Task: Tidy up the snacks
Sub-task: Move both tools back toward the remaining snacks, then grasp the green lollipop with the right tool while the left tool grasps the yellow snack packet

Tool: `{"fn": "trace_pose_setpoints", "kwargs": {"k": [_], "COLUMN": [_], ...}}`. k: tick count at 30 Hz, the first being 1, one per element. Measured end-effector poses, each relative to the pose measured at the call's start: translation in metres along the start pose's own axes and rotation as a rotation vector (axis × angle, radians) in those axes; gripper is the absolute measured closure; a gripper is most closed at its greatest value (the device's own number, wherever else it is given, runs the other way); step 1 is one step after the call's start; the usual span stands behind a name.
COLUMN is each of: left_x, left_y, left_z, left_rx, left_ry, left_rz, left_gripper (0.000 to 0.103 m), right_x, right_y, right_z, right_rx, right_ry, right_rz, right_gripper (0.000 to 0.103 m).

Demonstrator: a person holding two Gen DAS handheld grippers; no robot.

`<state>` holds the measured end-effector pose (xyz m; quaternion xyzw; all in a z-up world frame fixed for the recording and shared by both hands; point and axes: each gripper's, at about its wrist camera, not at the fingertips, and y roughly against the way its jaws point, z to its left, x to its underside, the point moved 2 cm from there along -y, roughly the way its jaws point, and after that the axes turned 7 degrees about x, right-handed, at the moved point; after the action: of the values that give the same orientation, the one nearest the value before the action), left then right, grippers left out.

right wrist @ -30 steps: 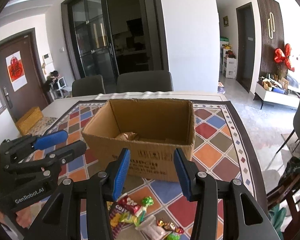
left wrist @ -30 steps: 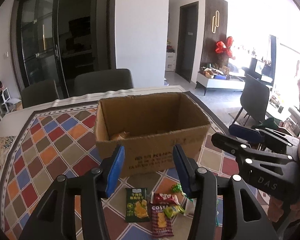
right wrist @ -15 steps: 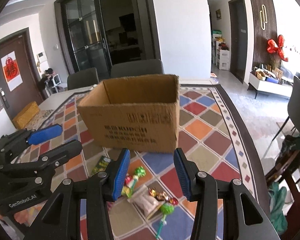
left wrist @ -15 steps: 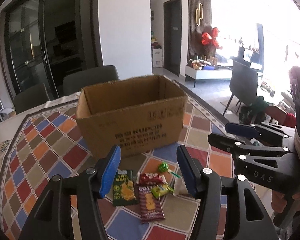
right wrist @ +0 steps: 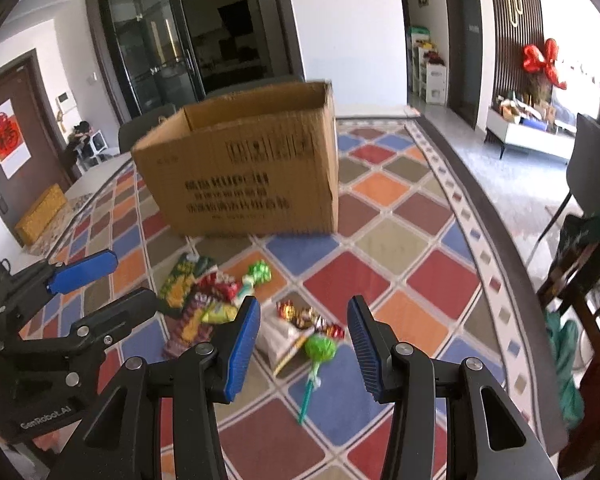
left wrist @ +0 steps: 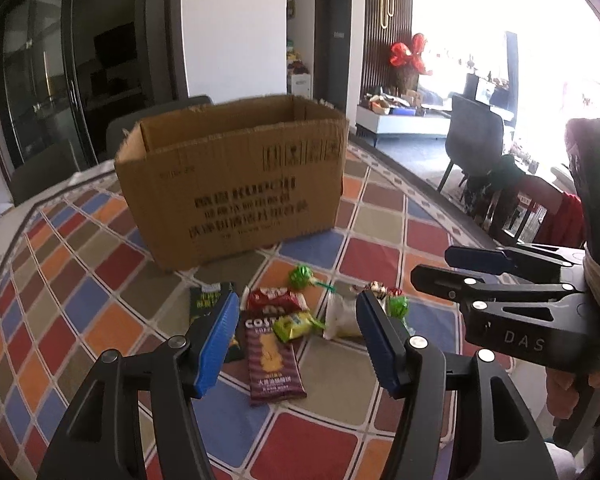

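**Both tongs spread wide over the snack pile, nothing held**

From my left wrist camera I see the left gripper (left wrist: 294, 338) with its blue pads set wide apart and nothing between them. It hangs over a cluster of snacks lying on the patterned tablecloth (left wrist: 380, 248). Directly ahead of it lies the maroon Costa packet (left wrist: 274, 362), flat, with a red packet (left wrist: 274, 300) at its far end and a small yellow-green packet (left wrist: 296, 326) overlapping its top right corner. A dark green packet (left wrist: 206, 300) sits to the left, partly hidden behind my left pad. A white bag (left wrist: 340, 316) lies to the right, and a green wrapped candy (left wrist: 300, 276) rests nearer the cardboard box (left wrist: 236, 184).

The box stands open-topped just beyond the pile, apart from the snacks; I cannot see into it from here.

From the right wrist camera, the right gripper (right wrist: 304, 340) is likewise spread wide and holds nothing. Between its pads lie a green lollipop (right wrist: 320, 350) and a strip of red-and-gold wrapped candies (right wrist: 308, 316) on the white bag. Each gripper shows in the other's view, side by side.
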<state>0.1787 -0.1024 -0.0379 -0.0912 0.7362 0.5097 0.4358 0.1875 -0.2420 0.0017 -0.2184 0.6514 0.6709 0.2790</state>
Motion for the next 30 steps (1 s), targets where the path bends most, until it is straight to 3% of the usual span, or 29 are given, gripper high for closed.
{"fn": "trace_pose_setpoints", "kwargs": {"k": [10, 30], "left_x": [0.012, 0.019], "left_y": [-0.035, -0.087], "left_z": [0.01, 0.02], "left_rx": [0.01, 0.055], "left_ry": [0.032, 0.047], "left_rz": [0.095, 0.188], "left_gripper": [0.043, 0.046], "right_x": [0.022, 0.035], "right_y": [-0.03, -0.061], "right_z": [-0.006, -0.012], "right_rx": [0.011, 0.016], "right_ry": [-0.064, -0.099], "right_rz": [0.1, 0.181], "right_gripper": [0.056, 0.058]}}
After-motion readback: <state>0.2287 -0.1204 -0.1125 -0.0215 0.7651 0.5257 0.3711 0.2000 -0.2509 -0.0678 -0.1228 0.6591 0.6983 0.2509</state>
